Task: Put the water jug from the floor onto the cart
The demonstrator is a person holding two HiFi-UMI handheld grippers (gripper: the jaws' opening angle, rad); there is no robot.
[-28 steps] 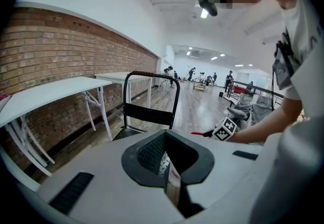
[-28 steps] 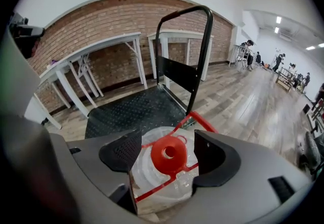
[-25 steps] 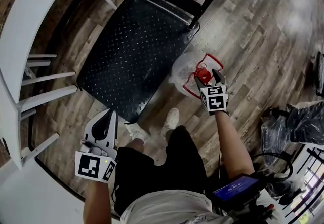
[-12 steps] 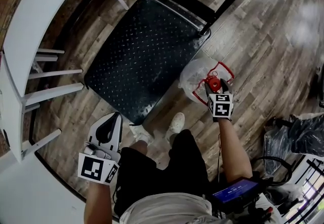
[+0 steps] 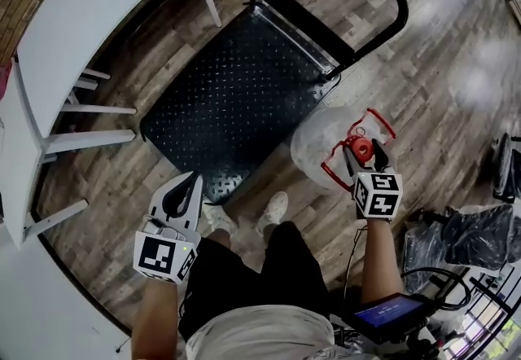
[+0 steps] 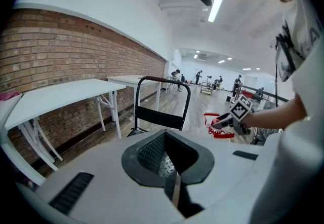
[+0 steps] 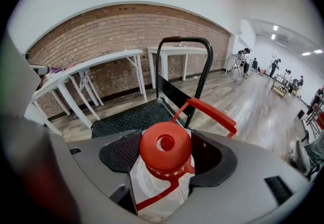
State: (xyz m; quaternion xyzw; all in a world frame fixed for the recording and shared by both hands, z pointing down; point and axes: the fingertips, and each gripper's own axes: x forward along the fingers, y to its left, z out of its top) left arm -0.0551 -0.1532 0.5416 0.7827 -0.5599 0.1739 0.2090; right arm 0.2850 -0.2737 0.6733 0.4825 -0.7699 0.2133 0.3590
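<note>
The water jug (image 5: 324, 138) is clear plastic with a red cap (image 5: 361, 151) and a red carry handle (image 5: 363, 124). It hangs beside the near right corner of the cart. My right gripper (image 5: 358, 160) is shut on its neck just under the cap (image 7: 165, 146), with the jug's body (image 7: 154, 190) below the jaws. The cart's black studded deck (image 5: 236, 102) lies bare, its black push handle (image 5: 389, 2) at the far end. My left gripper (image 5: 184, 195) is shut and holds nothing, low by my left leg; its jaws (image 6: 174, 188) meet.
White tables (image 5: 85, 20) with angled legs stand along the brick wall (image 7: 101, 35) left of the cart. Black bags (image 5: 464, 232) and cables lie on the floor at my right. My feet (image 5: 273, 208) stand just in front of the cart's near edge.
The right gripper has kept hold of the jug and risen toward me beside the cart. My head has moved back, so the cart looks smaller. The left gripper has barely shifted.
</note>
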